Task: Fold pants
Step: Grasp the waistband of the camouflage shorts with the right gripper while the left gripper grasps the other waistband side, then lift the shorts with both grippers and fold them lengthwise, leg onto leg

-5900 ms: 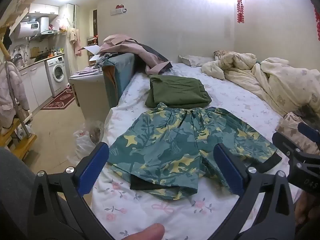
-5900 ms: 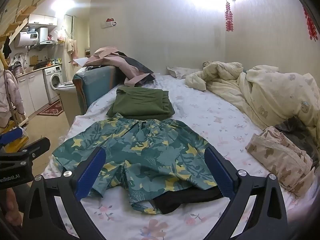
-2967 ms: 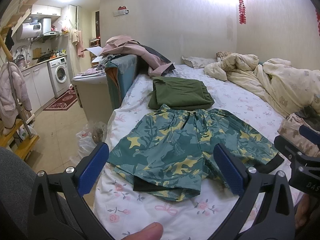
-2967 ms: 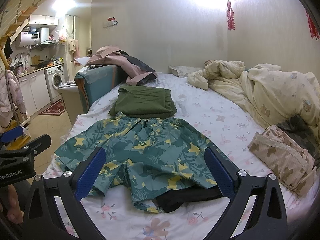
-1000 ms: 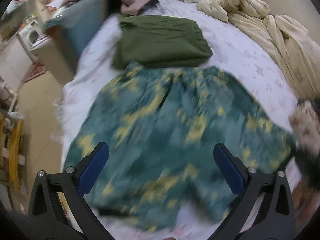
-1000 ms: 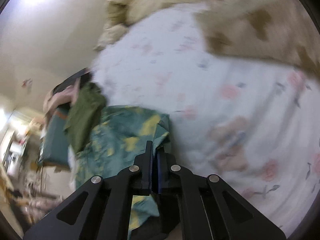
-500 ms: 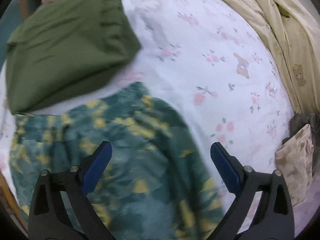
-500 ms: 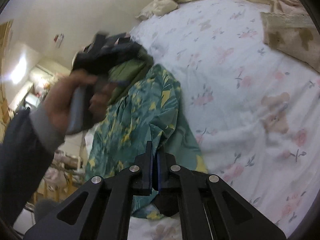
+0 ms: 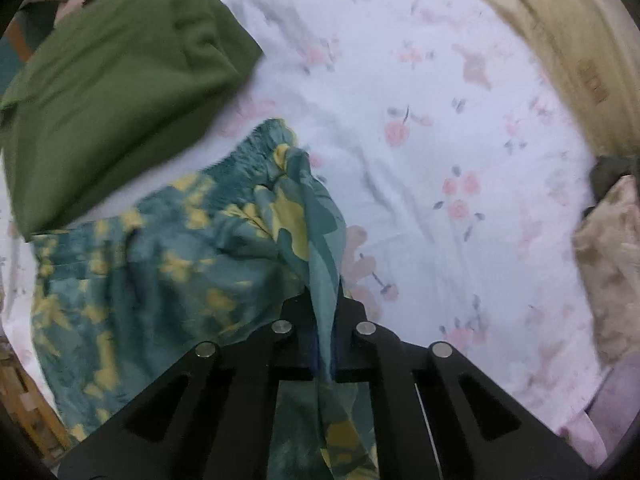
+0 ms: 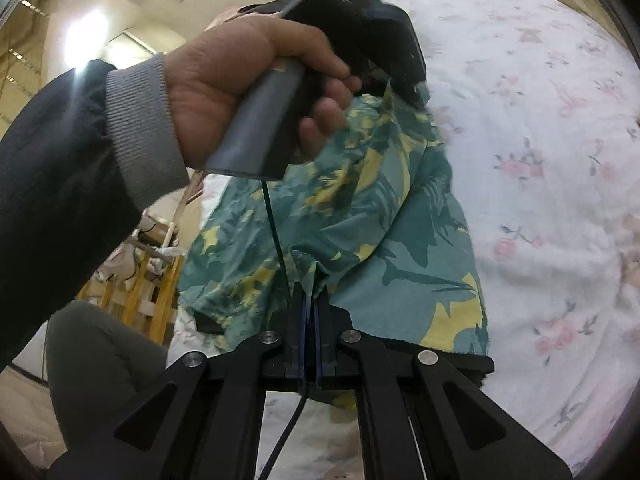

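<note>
I have my left gripper [image 9: 325,320] clamped on a raised fold of the camouflage shorts [image 9: 168,264], which lie on the floral bedsheet [image 9: 460,152] just below the folded green garment [image 9: 120,80]. In the right wrist view my left hand [image 10: 248,80] grips that tool's handle. My right gripper [image 10: 310,312] is pinched tight on another fold of the shorts.
</note>
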